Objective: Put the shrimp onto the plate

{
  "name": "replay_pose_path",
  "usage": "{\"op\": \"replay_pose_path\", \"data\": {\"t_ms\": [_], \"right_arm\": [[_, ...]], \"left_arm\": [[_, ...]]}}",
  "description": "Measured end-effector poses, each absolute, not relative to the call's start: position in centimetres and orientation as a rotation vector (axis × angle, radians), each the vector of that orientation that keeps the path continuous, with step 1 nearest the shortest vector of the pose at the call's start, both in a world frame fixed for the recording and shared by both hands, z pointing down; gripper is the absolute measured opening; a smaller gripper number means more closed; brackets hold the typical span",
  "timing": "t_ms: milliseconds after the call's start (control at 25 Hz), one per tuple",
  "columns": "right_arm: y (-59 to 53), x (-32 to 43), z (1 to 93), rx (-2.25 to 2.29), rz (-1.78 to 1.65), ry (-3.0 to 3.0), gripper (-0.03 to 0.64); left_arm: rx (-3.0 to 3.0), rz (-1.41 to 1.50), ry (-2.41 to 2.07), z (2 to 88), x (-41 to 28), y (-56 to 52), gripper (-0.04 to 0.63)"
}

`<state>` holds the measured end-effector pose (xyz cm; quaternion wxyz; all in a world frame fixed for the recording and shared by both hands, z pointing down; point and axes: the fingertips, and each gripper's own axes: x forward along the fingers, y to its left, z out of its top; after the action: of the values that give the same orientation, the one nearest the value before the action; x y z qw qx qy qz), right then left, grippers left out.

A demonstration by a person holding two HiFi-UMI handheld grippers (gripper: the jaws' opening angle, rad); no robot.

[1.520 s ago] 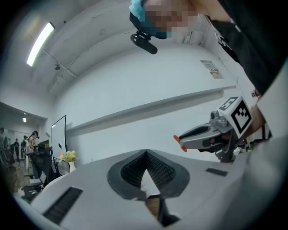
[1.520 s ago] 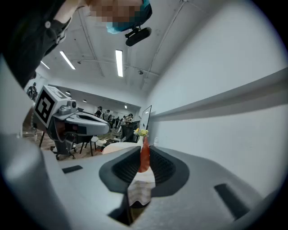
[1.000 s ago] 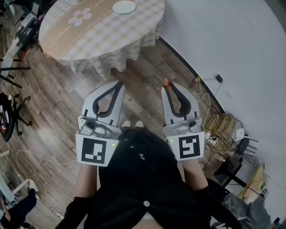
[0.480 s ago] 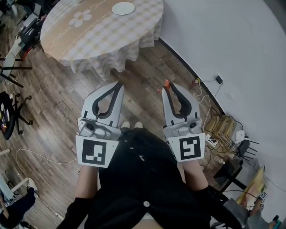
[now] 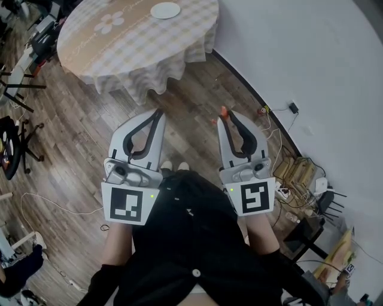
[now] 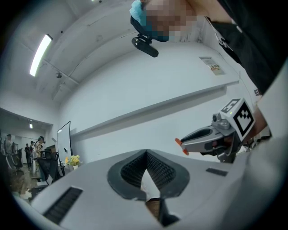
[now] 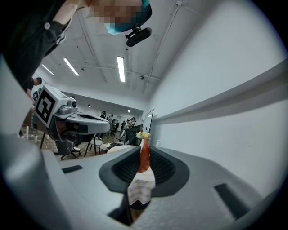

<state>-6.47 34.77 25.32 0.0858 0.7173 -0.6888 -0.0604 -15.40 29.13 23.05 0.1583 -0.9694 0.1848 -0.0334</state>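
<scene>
Transport step: shrimp in grasp.
I am clamping the right gripper (image 5: 224, 113) on what seems the shrimp (image 7: 144, 155); the left gripper (image 5: 158, 112) is resting clenched, empty. The plate (image 5: 166, 9) is sitting on the table (image 5: 119, 48) at twelve o'clock, calling for a carry.

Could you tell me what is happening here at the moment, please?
A person stands on a wooden floor with a claw in each hand. The right claw is shut on an orange shrimp, pinched near its tips. The left claw is shut with nothing in it. The white plate sits on the round table with the checked cloth, some way ahead of both claws, so the shrimp is not yet on it.
</scene>
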Motion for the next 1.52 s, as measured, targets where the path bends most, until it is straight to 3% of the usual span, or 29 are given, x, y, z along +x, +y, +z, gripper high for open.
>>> {"op": "replay_pose_path", "data": {"t_ms": [800,1520], "right_arm": [[34.9,-4.5,25.7,2.118,-0.194,-2.109,0.046],[27.4,-0.9,26.3,2.138,-0.157,-2.046,0.046]], "left_arm": [[-2.753,-0.111,0.597,23.4,-14.3,29.9,0.002],[-2.775,-0.108,0.543,23.6,-10.7,21.3,0.002]]}}
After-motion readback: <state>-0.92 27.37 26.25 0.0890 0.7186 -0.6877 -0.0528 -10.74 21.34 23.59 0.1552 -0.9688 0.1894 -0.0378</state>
